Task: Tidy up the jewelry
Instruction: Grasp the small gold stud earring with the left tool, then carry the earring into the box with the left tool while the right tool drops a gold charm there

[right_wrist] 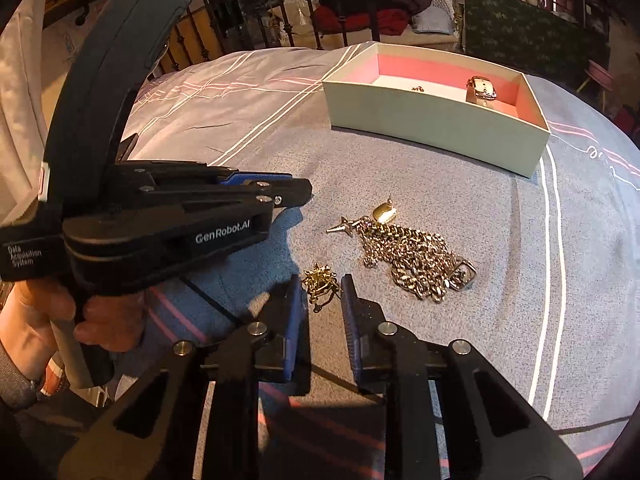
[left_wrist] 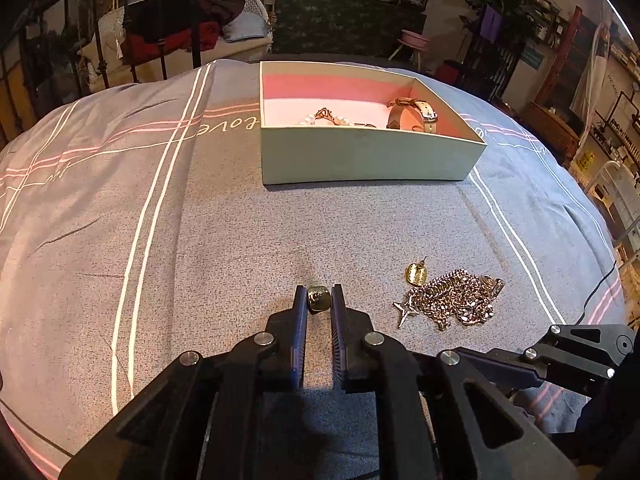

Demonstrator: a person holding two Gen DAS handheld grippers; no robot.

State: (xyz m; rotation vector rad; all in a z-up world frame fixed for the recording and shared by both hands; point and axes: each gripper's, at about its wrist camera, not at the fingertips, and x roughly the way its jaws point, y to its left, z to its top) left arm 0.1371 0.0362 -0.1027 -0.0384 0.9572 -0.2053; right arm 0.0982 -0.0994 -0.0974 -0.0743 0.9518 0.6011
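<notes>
You're roughly halfway, I'd say. The open box [left_wrist: 360, 156] at the far side of the bed [left_wrist: 168, 220] already holds a watch [left_wrist: 414, 114] at its right end and a beaded bracelet [left_wrist: 326, 119] nearer the middle.

Still out on the bedspread: a heap of gold chain [right_wrist: 416, 264] with a gold pendant [right_wrist: 385, 213] touching its far edge. Your left gripper [left_wrist: 319, 300] is clamped on a small gold piece [left_wrist: 318, 299], and your right gripper [right_wrist: 322, 292] has narrowed around a spiky gold earring [right_wrist: 320, 282] lying between its fingers, though I can't tell if the pads actually press it.

The surface is a soft grey cover with white and pink stripes. Beyond it there's an iron bed frame [right_wrist: 240, 20], a wicker chair with piled clothes [right_wrist: 372, 12] and cluttered shelving on the right.
</notes>
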